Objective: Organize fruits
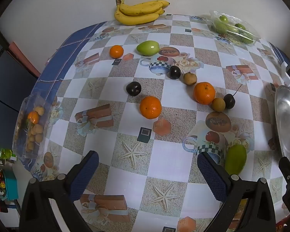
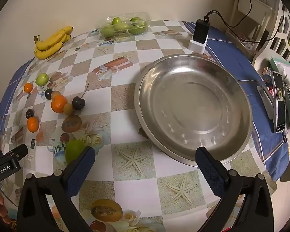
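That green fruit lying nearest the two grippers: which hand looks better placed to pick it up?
Probably the left. The green fruit lies just beside the open left gripper, by its right finger. The open right gripper faces the empty metal bowl instead.

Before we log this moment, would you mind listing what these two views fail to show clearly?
- Left wrist view: metal plate cut off by the right edge.
- Left wrist view: bag of fruit, contents blurred by plastic and distortion.
- Right wrist view: green fruit partly hidden behind the right gripper.
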A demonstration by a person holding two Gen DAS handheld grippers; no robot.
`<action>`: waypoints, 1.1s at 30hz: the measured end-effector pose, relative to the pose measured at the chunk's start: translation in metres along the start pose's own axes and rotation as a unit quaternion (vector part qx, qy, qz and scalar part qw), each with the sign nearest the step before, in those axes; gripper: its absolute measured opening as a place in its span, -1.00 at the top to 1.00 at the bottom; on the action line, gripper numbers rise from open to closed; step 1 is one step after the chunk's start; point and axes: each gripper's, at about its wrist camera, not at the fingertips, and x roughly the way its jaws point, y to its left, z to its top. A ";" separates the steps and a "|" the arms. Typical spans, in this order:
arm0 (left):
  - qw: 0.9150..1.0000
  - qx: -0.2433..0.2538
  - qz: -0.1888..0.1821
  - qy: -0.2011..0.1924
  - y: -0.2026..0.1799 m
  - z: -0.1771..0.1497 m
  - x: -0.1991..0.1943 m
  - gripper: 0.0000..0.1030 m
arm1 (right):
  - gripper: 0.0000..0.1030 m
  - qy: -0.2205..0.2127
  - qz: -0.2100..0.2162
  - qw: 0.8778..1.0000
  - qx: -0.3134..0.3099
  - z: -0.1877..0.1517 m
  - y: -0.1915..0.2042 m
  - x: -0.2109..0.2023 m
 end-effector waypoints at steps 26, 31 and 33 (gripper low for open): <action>1.000 -0.001 0.000 0.002 0.002 0.000 0.001 -1.00 | -1.00 -0.001 0.003 1.000 -0.001 0.000 0.000 -0.001; 1.000 -0.001 0.000 0.002 0.001 0.000 0.001 -1.00 | -1.00 -0.001 0.002 1.000 -0.001 0.000 0.001 -0.001; 1.000 -0.001 0.000 0.002 0.002 0.000 0.001 -1.00 | -1.00 -0.001 0.002 1.000 -0.001 0.000 0.001 0.000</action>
